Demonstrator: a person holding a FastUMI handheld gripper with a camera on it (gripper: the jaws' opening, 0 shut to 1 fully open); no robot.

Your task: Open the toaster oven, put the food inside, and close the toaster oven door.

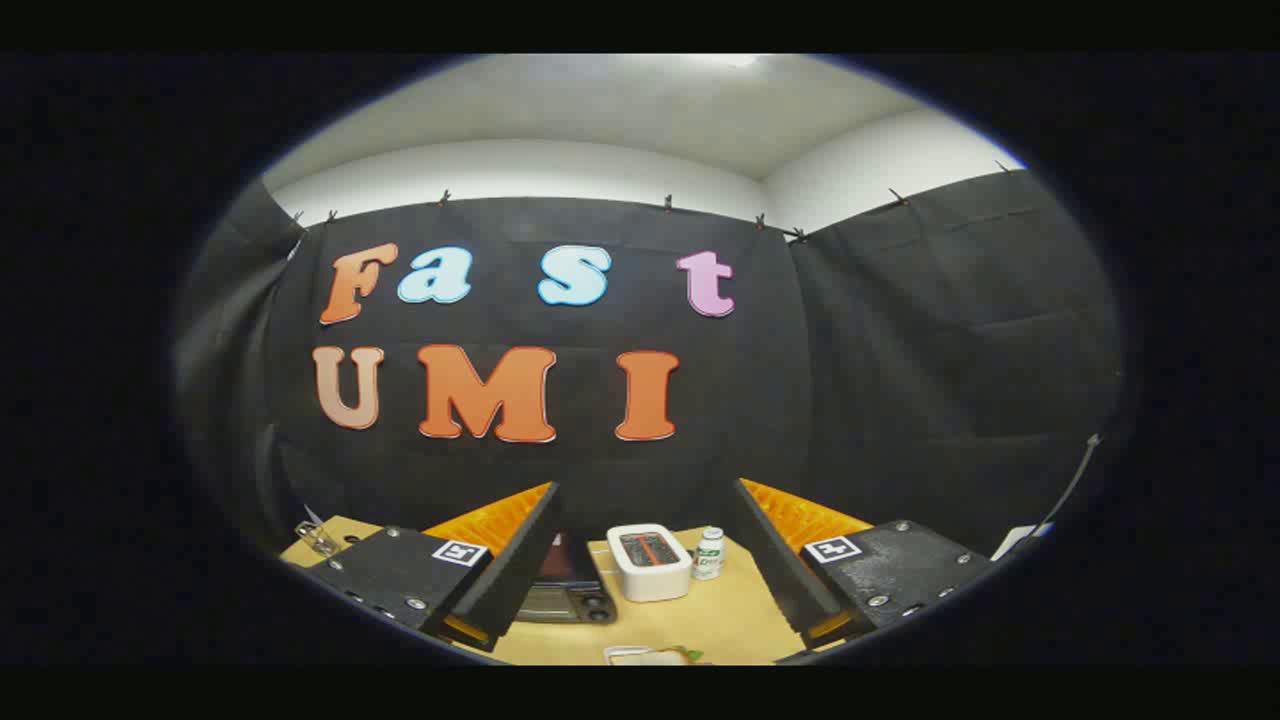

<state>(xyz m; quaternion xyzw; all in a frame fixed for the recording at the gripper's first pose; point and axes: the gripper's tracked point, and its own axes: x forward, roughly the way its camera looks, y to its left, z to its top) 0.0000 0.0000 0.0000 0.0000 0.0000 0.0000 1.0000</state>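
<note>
My gripper (645, 560) is held high above a wooden table (735, 615), its two fingers wide apart with nothing between them. Beyond the left finger sits the dark toaster oven (565, 590), partly hidden by that finger; its door state is hard to tell from here. A white plate (648, 655) with the food lies on the table nearest me, between the fingers.
A white pop-up toaster (650, 562) stands on the table beyond the fingers, with a small white bottle (709, 553) to its right. A metal clip (316, 538) lies at the table's far left corner. Black cloth walls close the booth behind and on both sides.
</note>
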